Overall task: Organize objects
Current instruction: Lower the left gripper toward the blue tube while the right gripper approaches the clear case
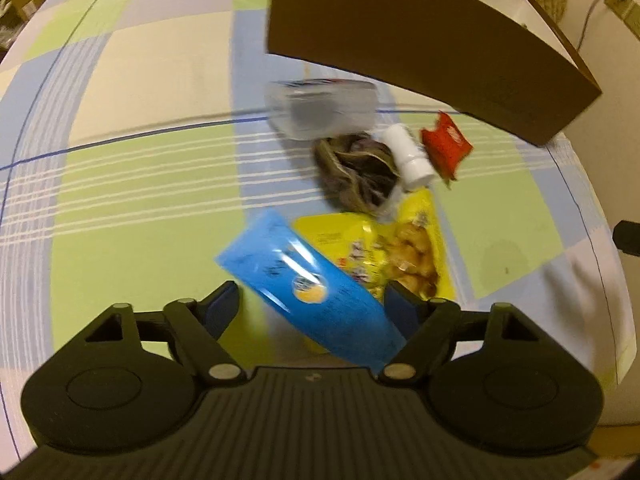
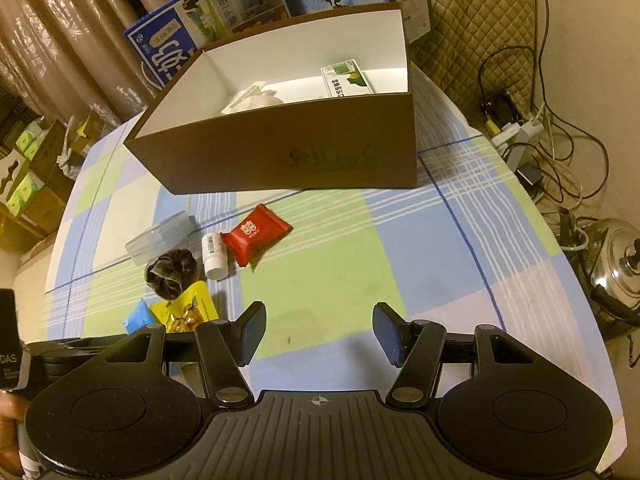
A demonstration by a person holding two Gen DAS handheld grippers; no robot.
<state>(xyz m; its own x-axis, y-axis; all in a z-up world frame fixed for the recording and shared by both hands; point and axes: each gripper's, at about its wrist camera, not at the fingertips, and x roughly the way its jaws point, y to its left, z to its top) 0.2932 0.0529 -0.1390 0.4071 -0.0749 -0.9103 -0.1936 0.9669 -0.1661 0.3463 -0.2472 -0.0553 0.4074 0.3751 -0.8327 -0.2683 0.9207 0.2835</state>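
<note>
The left gripper (image 1: pixel 312 304) is spread wide over a blue packet (image 1: pixel 308 284), which lies slantwise between its fingers; the picture is blurred, so whether either finger touches the packet cannot be told. The right gripper (image 2: pixel 318 330) is likewise spread wide, with nothing between its fingers, above a bare patch of the checked cloth on the desk (image 2: pixel 328 264).

The loose items sit in a cluster on the desk in front of a brown cardboard box (image 2: pixel 280 152). Partly under the blue packet lies a yellow snack bag (image 1: pixel 404 248). Beyond it is a dark bundled pouch (image 1: pixel 356 168), with a white bottle (image 1: pixel 408 156) lying on its side just beside it. A red wrapper (image 1: pixel 446 146) lies next to the bottle, and a clear plastic case (image 1: pixel 320 110) lies nearest the box on the left.

The box is open at the top with a white inside. It holds a pale bag (image 2: pixel 256 100) and a green-and-white carton (image 2: pixel 348 78).
</note>
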